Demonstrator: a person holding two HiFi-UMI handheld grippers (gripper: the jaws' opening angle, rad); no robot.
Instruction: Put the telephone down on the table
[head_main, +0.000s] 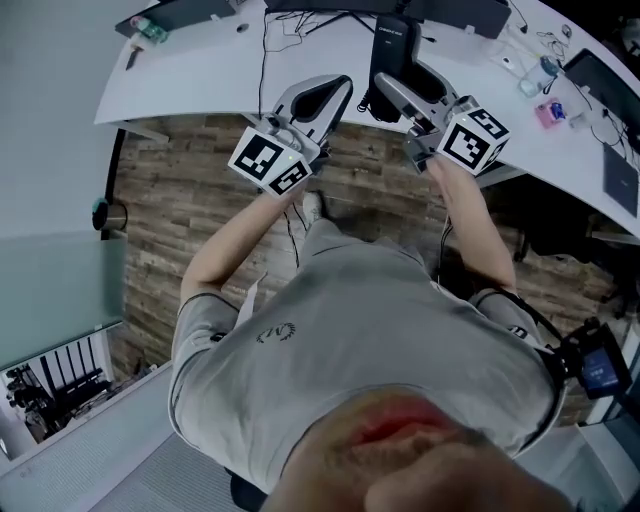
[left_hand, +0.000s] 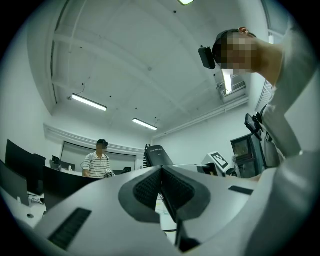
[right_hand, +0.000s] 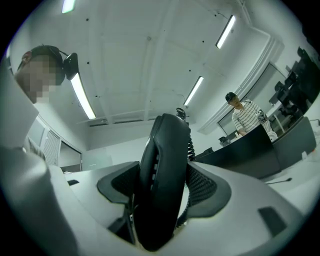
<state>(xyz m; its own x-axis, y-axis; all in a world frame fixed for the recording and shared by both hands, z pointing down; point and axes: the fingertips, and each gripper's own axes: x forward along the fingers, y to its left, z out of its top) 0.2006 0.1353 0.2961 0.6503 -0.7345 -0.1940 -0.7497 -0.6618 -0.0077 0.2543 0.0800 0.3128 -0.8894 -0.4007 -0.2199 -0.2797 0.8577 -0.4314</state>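
Because the right hand-held gripper has its jaws clamped on the telephone, the handset stands upright and lifted, apparently just past the worktop's near edge. Open white surface lies ahead and to the left. The left hand-held gripper hovers beside it, jaws pressed together, holding nothing.

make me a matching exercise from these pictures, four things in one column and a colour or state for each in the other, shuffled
Things:
1. left hand-held gripper
2. right hand-held gripper
3. telephone
4. table

Colour or state:
a. white, with a curved edge
b. jaws shut on the telephone
c. black, with a coiled cord
d. jaws together, nothing between them

Pairs: 1-d, 2-b, 3-c, 4-a
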